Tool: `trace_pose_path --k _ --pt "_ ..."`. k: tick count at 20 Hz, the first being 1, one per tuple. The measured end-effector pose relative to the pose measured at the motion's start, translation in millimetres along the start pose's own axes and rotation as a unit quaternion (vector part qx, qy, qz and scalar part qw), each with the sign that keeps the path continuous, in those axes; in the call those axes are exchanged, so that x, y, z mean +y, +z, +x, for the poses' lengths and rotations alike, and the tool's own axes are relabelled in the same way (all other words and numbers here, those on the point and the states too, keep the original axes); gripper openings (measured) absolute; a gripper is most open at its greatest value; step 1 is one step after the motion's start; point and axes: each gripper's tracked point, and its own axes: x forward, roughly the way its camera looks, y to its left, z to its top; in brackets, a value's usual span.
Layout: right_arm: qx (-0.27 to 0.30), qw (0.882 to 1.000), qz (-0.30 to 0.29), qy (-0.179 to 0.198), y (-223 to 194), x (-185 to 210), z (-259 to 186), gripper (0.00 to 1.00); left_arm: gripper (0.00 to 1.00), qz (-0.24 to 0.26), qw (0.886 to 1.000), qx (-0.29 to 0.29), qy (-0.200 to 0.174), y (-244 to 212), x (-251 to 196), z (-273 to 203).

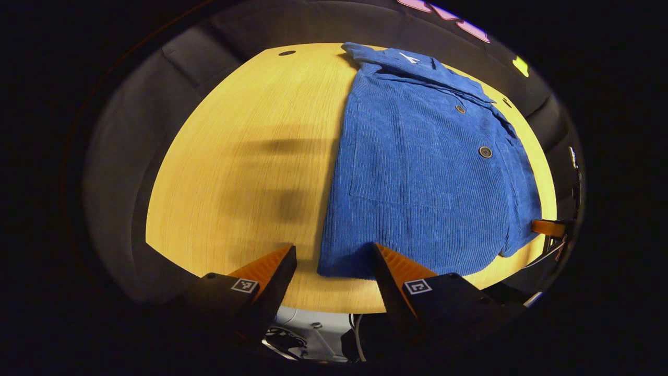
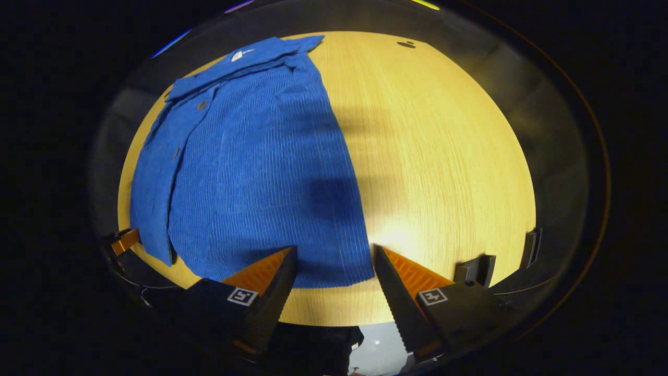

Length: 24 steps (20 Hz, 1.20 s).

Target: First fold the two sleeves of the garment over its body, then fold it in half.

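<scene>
A pale wooden table (image 1: 235, 172) takes up most of both views, its grain running away from the cameras and a small dark hole near its far edge. On it lies the garment (image 1: 417, 177), a blue corduroy shirt spread flat with its collar toward the far edge and its hem toward the near edge; in the left gripper view it covers the right half of the tabletop, in the right gripper view (image 2: 250, 172) the left half. Its front faces up, with a patch pocket, a row of round buttons along the placket and a white tag inside the collar. The long edges look straight, as though the sleeves lie folded onto the body, though the exact lay of the sleeves is hard to tell. Soft shadows fall across the bare wood and the cloth. The left tongs (image 1: 334, 258) are spread wide just above the near edge of the table, at the hem's corner, holding nothing. The right tongs (image 2: 334, 258) are likewise spread apart over the opposite hem corner, empty, with one finger over the fabric and the other over bare wood.
</scene>
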Motion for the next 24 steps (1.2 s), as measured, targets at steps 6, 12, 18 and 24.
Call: trace_pose_path --k 6,12,18,24 --pt "0.015 0.999 0.029 0.036 3.3 20.3 -1.1 0.03 0.04 0.021 0.998 0.019 -0.052 -0.2 -10.2 -4.6" --pt "-0.016 0.995 0.050 0.084 30.8 34.4 -38.7 0.03 0.00 -0.046 0.992 0.010 -0.120 15.0 -32.6 -27.3" --pt "-0.093 0.987 0.016 0.128 102.2 64.3 -110.8 0.03 0.00 -0.026 0.989 -0.043 -0.138 71.8 -37.1 -92.2" --pt "-0.185 0.972 -0.005 0.146 210.0 82.5 -163.1 0.02 0.00 0.023 0.986 -0.123 -0.112 172.7 -36.0 -140.3"
